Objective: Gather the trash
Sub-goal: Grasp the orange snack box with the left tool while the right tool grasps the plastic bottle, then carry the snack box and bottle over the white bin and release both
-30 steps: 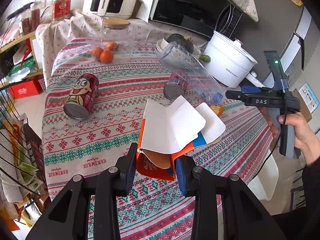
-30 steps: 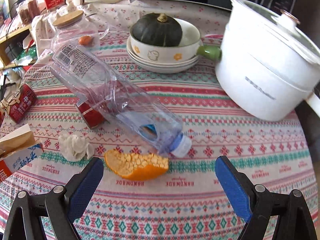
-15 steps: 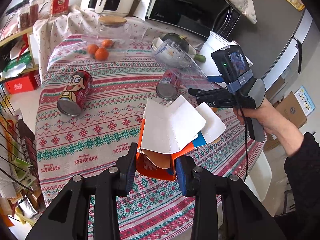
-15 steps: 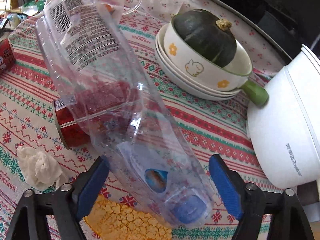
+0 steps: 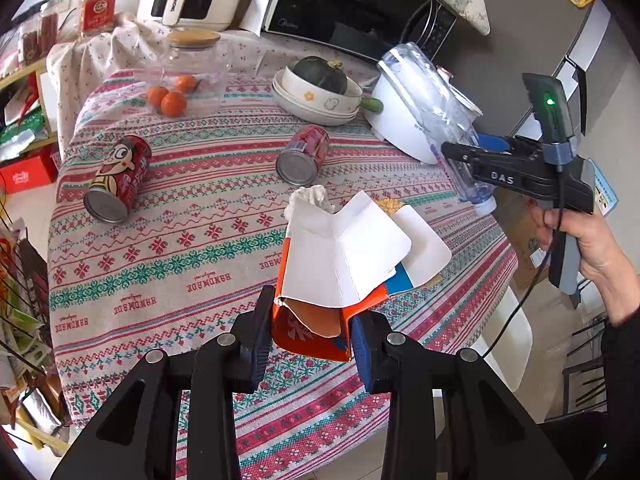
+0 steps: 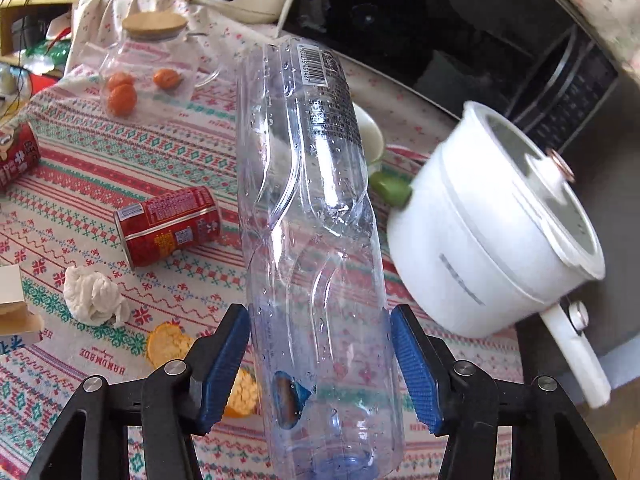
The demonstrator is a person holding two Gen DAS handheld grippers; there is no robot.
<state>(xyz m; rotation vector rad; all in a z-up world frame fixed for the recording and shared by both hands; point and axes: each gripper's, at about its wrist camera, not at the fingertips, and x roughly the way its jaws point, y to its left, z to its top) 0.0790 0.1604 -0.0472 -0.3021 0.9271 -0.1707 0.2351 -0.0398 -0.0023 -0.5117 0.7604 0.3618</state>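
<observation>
Patterned table is half cleared at best: right tool has just clamped the clear bottle and has it lifted, left tool grips the orange carton; two cans, tissue and peel lie uncollected

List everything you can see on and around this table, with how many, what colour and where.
plastic bottle: 1, clear, dented, lifted in right gripper
carton: 1, orange and white, in left gripper
cans: 2, red, lying on tablecloth
tissue: 1, white, crumpled, near one can
orange peel: 1, orange, beside tissue
glass jar: 1, clear, holds oranges
bowl: 1, cream, holds green squash
electric pot: 1, white, table edge
microwave: 1, black, behind
left gripper: 1, black
right gripper: 1, black, jaws just closed on bottle
hand: 1, holds right gripper
</observation>
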